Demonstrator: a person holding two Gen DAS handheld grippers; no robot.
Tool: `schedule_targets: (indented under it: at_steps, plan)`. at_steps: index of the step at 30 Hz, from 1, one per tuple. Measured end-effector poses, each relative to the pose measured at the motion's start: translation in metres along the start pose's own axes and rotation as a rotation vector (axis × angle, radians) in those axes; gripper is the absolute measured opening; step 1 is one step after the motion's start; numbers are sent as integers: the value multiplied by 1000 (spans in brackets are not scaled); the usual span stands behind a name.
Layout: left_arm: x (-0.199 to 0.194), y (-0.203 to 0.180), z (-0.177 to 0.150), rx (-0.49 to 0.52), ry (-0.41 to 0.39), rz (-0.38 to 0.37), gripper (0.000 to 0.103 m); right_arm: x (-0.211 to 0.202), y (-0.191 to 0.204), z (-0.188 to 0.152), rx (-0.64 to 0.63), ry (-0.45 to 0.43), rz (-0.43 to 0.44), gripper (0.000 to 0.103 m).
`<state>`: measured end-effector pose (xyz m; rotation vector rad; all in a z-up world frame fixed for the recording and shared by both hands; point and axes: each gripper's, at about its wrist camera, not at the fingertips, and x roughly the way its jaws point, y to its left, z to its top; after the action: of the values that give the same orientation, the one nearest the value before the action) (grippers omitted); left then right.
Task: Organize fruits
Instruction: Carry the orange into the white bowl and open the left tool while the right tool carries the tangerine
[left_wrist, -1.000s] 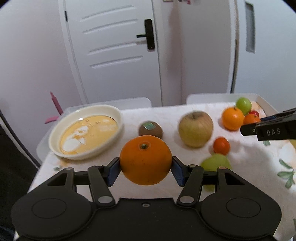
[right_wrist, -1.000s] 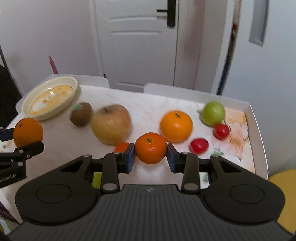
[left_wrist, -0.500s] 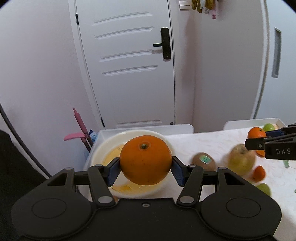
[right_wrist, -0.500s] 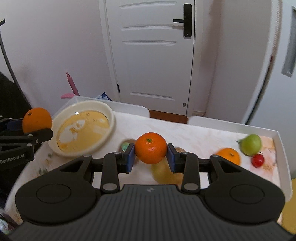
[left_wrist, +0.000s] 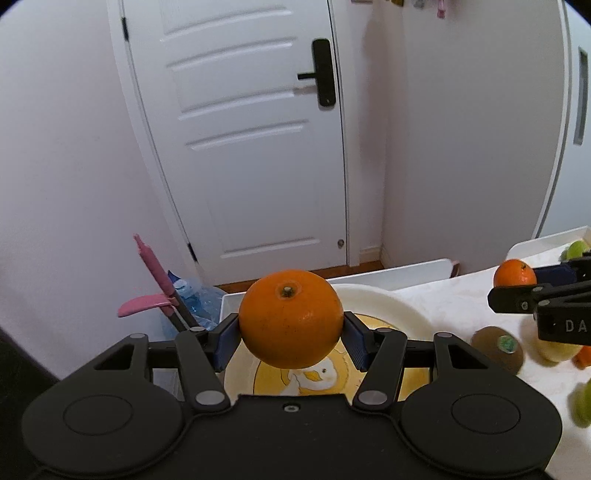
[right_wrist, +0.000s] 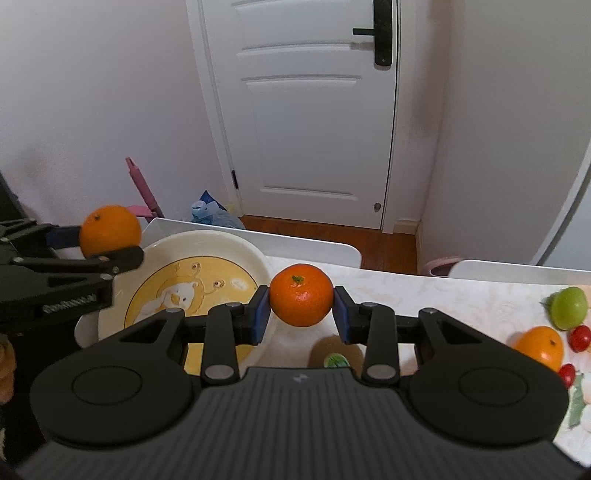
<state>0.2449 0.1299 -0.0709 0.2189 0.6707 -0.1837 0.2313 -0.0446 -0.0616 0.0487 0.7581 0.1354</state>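
The left gripper (left_wrist: 291, 341) is clamped on a large round orange (left_wrist: 291, 318), its blue pads pressed against both sides of the fruit, and the right gripper (right_wrist: 301, 314) grips a smaller, deeper-orange mandarin (right_wrist: 301, 294) the same way. Taking the cream-rimmed round bowl with a yellow cartoon-duck bottom (left_wrist: 402, 310) as the landmark: a second ago the large orange hung over the tablecloth well to the right of the bowl, with the brown kiwi and the yellowish apple beyond it; now it hangs directly above the bowl's yellow centre, clear of the surface. The mandarin, which a second ago sat above the scattered fruit far right of the bowl, is now just off the bowl's right rim (right_wrist: 258, 258), above the pale patterned tablecloth (right_wrist: 443, 295). Both grips are unchanged. Seen from the right wrist, the left gripper (right_wrist: 110, 243) with its orange sits over the bowl's left edge. The brown kiwi with a green sticker (left_wrist: 498, 349) lies on the cloth to the right of the bowl, with the yellowish apple (left_wrist: 554, 352) partly hidden just beyond it. Farther right of the bowl rest a green apple (right_wrist: 569, 308), a second orange (right_wrist: 541, 347) and two small red tomatoes (right_wrist: 580, 338). The white panelled door (left_wrist: 251, 140) behind the bowl now fills much more of both views than before.
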Motion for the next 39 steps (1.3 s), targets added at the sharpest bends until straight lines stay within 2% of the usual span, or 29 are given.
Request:
schedule_targets:
  at_steps: [10,21,23,24,25,32,34,39]
  plan:
    - [60,0,-7,49,56,-48,63,39,8,8,28,42,-38,51]
    - [79,-3,-10,93,99,-77,65,47,8,15,24,55,-24,51]
    - [74,-1,-11,99,82,-73,73,48,8,16,26,56,-17,51]
    - [71,0,-11,101,72,-63,85,48,7,17,24,57,-14,51]
    - [68,1,-11,97,65,-57,90,48,7,17,21,58,-11,51]
    - [46,11,-15,19,91,-75,93,53,12,17,-34,72,27,51]
    - [41,12,-16,12,97,-71,102,55,15,17,-58,76,43,51]
    - [31,15,-20,-10,102,-81,103,65,28,15,-118,92,95,51]
